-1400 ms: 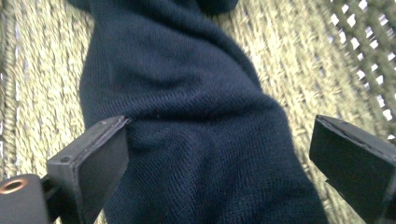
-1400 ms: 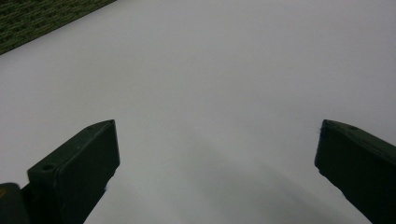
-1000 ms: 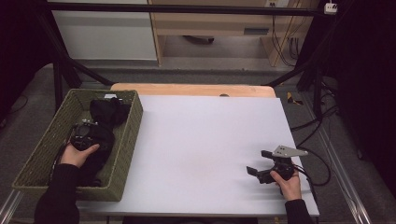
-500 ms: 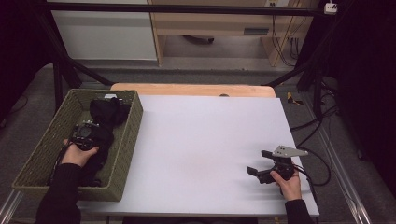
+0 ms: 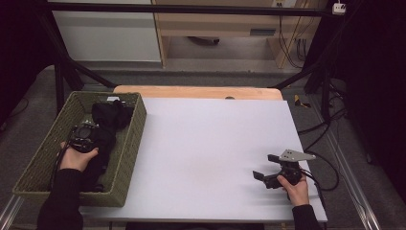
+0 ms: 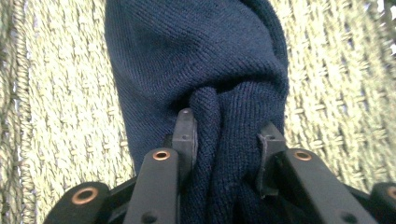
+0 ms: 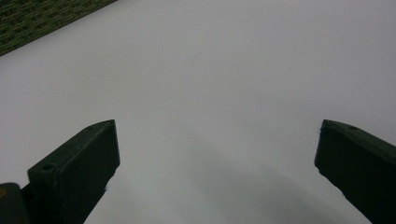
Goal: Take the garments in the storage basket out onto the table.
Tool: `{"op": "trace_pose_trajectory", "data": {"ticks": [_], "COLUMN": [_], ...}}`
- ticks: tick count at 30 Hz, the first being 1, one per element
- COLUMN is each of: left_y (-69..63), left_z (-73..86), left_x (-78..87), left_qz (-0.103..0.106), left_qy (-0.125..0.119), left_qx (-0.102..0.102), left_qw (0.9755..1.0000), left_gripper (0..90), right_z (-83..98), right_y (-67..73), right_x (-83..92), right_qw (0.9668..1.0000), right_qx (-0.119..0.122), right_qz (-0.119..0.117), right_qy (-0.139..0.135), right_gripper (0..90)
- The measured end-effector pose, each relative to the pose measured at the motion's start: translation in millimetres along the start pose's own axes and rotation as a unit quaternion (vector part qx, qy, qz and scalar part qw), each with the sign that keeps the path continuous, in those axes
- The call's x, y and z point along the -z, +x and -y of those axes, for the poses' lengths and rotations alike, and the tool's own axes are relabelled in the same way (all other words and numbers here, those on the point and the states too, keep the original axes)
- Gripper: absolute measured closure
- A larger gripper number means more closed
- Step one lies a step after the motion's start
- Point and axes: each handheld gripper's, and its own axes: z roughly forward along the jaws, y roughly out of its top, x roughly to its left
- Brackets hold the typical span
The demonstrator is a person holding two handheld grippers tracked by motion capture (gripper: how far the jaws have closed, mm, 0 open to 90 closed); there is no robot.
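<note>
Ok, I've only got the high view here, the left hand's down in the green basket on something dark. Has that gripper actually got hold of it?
Observer: Yes. In the left gripper view the left gripper has just been closing, and its pads press a bunched fold of the navy knit garment.
Operator: Is it lifted yet?
Observer: I can't tell that; the garment spreads over the woven floor of the basket just beyond the jaws.
Operator: And the right one, anything in it?
Observer: Nothing. The right gripper view shows the right gripper with its jaws wide apart over the bare white table.
</note>
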Motion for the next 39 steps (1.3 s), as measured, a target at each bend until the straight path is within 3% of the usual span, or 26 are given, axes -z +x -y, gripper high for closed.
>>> {"op": "trace_pose_trajectory", "data": {"ticks": [10,16,31,39], "left_y": [-2.6,-4.5,-0.2,4.3], "left_z": [0.0,-0.4,0.6,-2.8], "left_x": [14.8,21.0,40.9,49.5], "left_qz": [0.022,0.025,0.032,0.043], "left_qy": [-0.044,-0.061,-0.131,-0.145], "left_qx": [0.009,0.013,0.030,0.038], "left_qw": [0.9988,0.9978,0.9904,0.9877], "left_gripper": [68.5,68.6,69.4,69.6], "right_z": [0.0,0.0,0.1,-0.1], "right_y": [0.0,0.0,-0.2,-0.4], "right_x": [0.2,0.2,-0.1,-0.3], "right_qw": [1.0000,1.0000,1.0000,1.0000], "right_qx": [-0.001,-0.001,0.000,0.000], "right_qz": [0.000,0.000,-0.001,-0.001], "right_qy": [0.000,0.000,0.001,0.000], "right_gripper": [0.6,0.6,0.7,0.7]}}
